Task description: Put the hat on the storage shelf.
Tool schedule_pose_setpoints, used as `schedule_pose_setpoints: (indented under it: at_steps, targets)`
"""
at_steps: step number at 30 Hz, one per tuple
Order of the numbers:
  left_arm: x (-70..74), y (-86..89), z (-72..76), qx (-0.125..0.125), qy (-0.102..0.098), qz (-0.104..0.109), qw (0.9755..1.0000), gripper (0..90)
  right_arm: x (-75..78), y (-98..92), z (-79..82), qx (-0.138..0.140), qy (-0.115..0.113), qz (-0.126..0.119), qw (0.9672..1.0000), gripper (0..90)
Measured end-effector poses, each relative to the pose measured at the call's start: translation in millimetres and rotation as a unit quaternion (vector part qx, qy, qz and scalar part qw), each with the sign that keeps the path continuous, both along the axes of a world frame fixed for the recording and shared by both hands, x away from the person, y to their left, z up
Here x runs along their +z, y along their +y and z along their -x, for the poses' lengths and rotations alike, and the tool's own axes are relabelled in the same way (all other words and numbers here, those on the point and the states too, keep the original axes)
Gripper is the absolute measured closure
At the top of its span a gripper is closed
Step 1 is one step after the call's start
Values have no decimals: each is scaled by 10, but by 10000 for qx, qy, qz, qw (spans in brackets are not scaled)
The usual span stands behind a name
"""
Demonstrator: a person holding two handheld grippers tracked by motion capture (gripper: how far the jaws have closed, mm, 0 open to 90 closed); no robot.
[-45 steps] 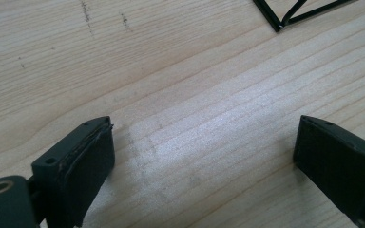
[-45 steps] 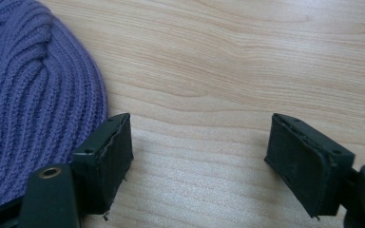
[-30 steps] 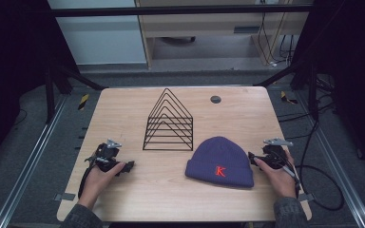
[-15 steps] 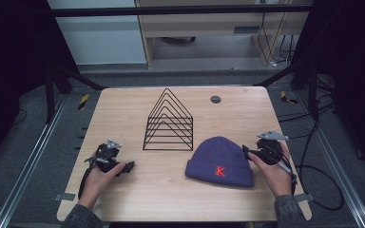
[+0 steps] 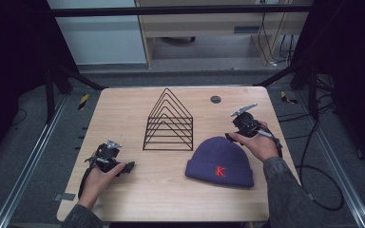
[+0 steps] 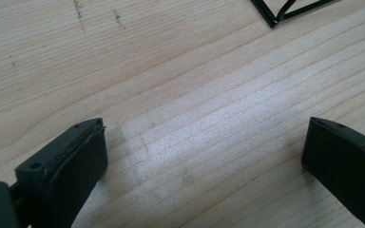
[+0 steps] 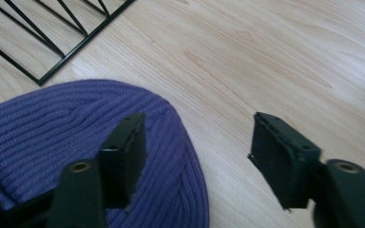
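Observation:
A purple knit beanie (image 5: 221, 161) with a red K lies flat on the wooden table, right of the middle. My right gripper (image 5: 230, 137) hovers at the beanie's far right edge. In the right gripper view one finger (image 7: 123, 147) is above the beanie's crown (image 7: 43, 137) and the other is above bare wood. My right gripper (image 7: 199, 137) is open; its jaws have just been closing, and the beanie's rim lies below the gap, unpressed. My left gripper (image 5: 130, 166) rests open at the table's front left, with bare wood between its jaws (image 6: 204, 152).
A black wire rack (image 5: 168, 121) of nested triangles stands at the table's middle, and one corner of it (image 7: 52, 38) lies just beyond the beanie. A small dark disc (image 5: 215, 99) sits near the far edge. Bare table (image 5: 123, 114) lies left of the rack.
My right gripper has lifted and moved from the beanie's right side toward its far edge, and its jaws have narrowed. The left hand, the beanie and the rack have stayed put.

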State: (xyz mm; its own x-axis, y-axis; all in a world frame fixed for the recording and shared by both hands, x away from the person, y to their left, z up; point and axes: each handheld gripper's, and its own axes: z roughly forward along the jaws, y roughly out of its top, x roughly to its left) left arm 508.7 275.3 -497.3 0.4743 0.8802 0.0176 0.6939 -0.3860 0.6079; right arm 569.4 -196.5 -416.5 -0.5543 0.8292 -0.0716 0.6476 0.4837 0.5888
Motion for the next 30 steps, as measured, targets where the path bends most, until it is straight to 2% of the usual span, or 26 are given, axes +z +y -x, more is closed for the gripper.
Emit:
schedule_pose_setpoints:
  at_steps: [4, 6, 9, 11, 12, 17, 21, 25, 28, 29, 30]
  targets:
    - [-2, -1, -9, -23, -1, -9, 10000, 0, -48, 113, -132, 259, 200, 90, 9994, 502]
    - [0, 4, -13, -54, 6, -35, 10000, 0, -98, 149, -167, 293, 363, 28, 9989, 531]
    - [0, 5, -15, -61, 6, -36, 10000, 0, -245, 205, -233, 320, 653, 152, 9972, 545]
    - [0, 4, -15, -60, 5, -36, 10000, 0, -280, 214, -243, 306, 681, 132, 9971, 549]
    - [0, 4, -15, -58, 6, -35, 10000, 0, -354, 232, -265, 275, 784, 66, 9965, 547]
    - [-1, 2, -14, -46, 11, -24, 10000, 0, -478, 249, -299, 192, 937, 32, 9954, 519]
    - [-1, 2, -15, -51, 10, -24, 10000, 0, -504, 261, -310, 170, 1009, 71, 9947, 526]
    - [-1, 2, -15, -52, 10, -24, 10000, 0, -511, 281, -311, 176, 1079, 48, 9940, 597]
    - [-1, 2, -14, -52, 9, -24, 10000, 0, -507, 292, -307, 301, 1105, 24, 9934, 703]
    - [-1, 2, -15, -52, 8, -25, 10000, 0, -482, 291, -295, 326, 1062, 61, 9938, 776]
    - [-1, 2, -15, -55, 9, -25, 10000, 0, -475, 288, -286, 324, 1065, 64, 9938, 784]
